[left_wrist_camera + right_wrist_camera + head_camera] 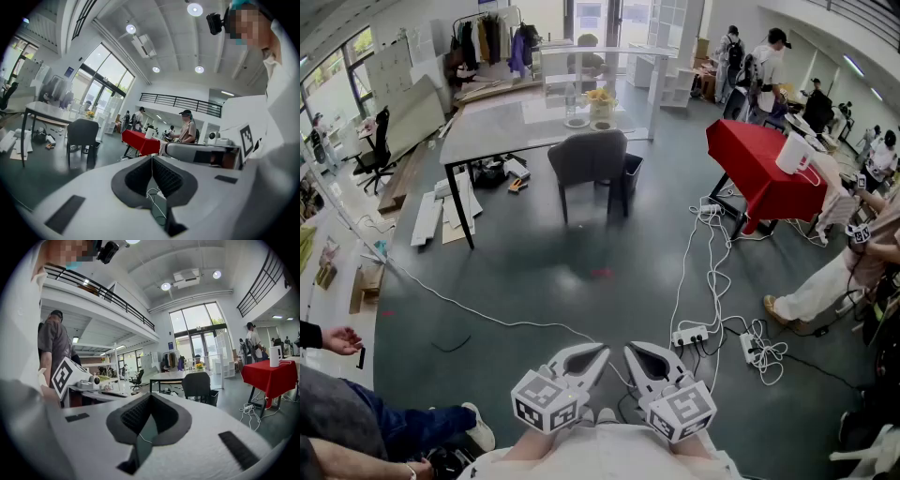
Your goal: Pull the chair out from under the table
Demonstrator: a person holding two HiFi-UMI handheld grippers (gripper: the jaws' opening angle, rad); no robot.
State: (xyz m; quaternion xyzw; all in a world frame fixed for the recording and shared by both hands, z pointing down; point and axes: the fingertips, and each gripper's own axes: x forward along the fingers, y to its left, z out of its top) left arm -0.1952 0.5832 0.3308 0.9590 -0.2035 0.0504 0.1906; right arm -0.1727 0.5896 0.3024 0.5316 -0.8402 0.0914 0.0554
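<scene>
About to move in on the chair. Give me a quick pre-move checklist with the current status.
1. Jaws open for a grasp: not ok. The left gripper and right gripper are both shut and empty.
2. Chair within reach: not ok. The dark grey padded chair stands far across the floor.
3. Chair at the grey-topped, black-legged table: ok, with its back facing us.
4. Straight path: ok. The white cables lie off to the right.
5. Chair legs free: cannot tell. A black bin stands close beside it.
</scene>
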